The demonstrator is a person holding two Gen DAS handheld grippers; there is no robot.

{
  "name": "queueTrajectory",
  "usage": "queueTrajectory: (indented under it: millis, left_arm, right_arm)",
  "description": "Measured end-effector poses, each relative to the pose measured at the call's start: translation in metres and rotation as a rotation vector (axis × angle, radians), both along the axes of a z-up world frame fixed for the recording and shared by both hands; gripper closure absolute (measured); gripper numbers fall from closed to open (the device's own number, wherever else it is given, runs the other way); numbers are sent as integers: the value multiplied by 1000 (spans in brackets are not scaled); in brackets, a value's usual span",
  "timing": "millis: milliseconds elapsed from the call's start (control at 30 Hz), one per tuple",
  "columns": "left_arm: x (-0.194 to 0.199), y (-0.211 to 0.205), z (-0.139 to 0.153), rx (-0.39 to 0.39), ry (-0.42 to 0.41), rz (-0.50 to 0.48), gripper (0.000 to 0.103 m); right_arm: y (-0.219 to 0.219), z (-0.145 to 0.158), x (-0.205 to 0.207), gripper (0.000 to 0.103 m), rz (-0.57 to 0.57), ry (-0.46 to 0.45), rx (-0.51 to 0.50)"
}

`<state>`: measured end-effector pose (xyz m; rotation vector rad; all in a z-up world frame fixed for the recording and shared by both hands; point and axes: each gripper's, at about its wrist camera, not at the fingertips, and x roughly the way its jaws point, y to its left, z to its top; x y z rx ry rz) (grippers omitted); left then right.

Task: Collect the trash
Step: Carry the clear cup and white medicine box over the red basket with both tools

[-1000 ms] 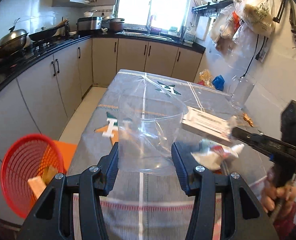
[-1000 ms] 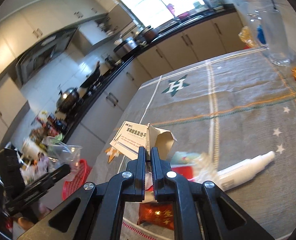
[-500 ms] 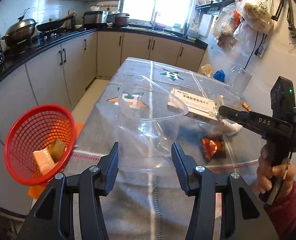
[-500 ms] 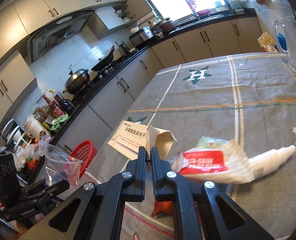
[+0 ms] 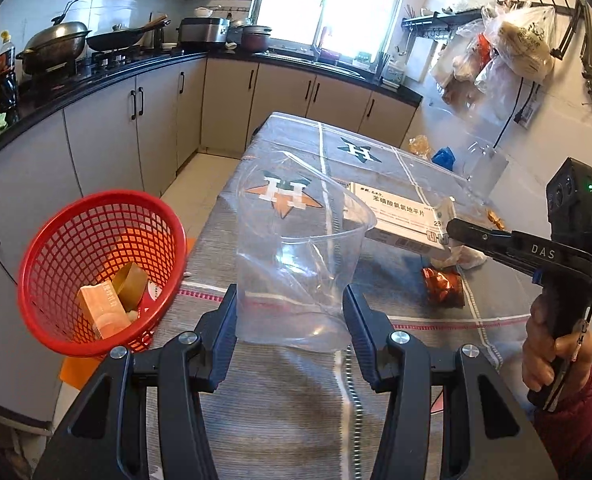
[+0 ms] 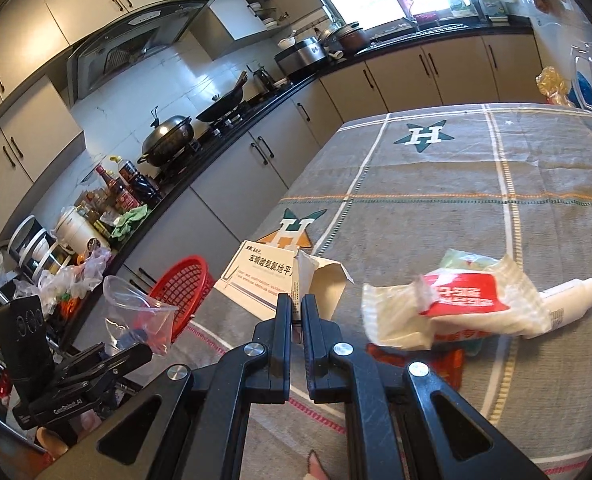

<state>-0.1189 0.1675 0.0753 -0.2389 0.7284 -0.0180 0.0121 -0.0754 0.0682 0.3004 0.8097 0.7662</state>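
The left tool (image 5: pixel 290 312) grips a clear plastic cup (image 5: pixel 299 256) between its fingers, held above the bench's (image 5: pixel 256 412) left edge. The right tool (image 6: pixel 296 306) is clamped narrow on the flap of a white medicine box (image 6: pixel 264 280), lifted over the bench. A red basket (image 5: pixel 100 268) holding scraps sits just off the left edge; a red-and-white wrapper (image 6: pixel 455 300) lies near the front edge.

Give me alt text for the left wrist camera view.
The left hand-held gripper holds a clear plastic cup above a grey tablecloth, while the right hand-held gripper grips a white medicine box. A red basket of trash sits lower left.
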Motion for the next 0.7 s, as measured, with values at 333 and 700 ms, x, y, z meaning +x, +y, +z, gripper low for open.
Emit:
queueTrajectory:
  millis: [333, 700]
  left_arm:
    - [-3, 18, -2, -24, -16, 20, 53]
    - [-14, 70, -1, -58, -39, 132, 53]
  right_arm:
    - [21, 8, -14, 96, 15, -19, -2]
    - [48, 15, -21, 96, 41, -29, -19]
